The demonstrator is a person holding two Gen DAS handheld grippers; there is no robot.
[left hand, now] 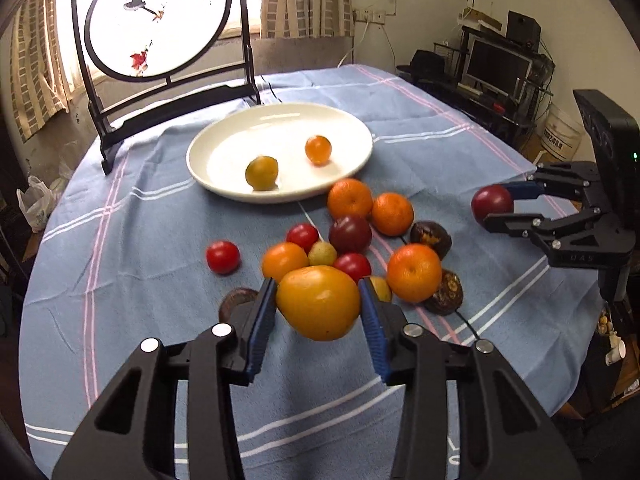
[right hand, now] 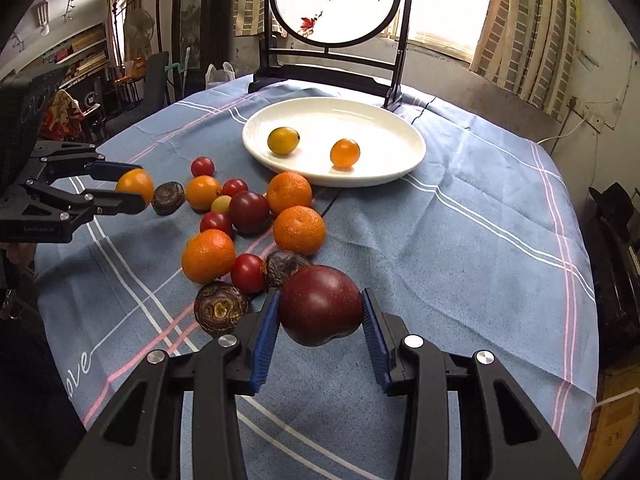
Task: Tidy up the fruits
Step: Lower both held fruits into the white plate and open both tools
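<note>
My left gripper [left hand: 319, 304] is shut on a yellow-orange fruit [left hand: 319, 307] and holds it above the cloth, near the fruit pile. My right gripper [right hand: 320, 307] is shut on a dark red plum [right hand: 320, 304], also lifted. Each gripper shows in the other view: the right gripper [left hand: 494, 206] with its plum [left hand: 491, 203], the left gripper [right hand: 134, 192] with its fruit [right hand: 135, 186]. A white plate [left hand: 224, 148] [right hand: 384, 120] holds a yellow fruit [left hand: 262, 173] and a small orange one [left hand: 318, 149]. Several tangerines, red tomatoes, a plum and dark brown fruits lie in a pile [left hand: 352, 236] [right hand: 248, 216] before the plate.
A round painted screen on a black stand [left hand: 160, 20] [right hand: 336, 4] stands behind the plate. The round table has a blue checked cloth [left hand: 120, 208] [right hand: 460, 240]. A black cable runs across the cloth under the pile. A desk with a monitor [left hand: 496, 64] is beyond the table.
</note>
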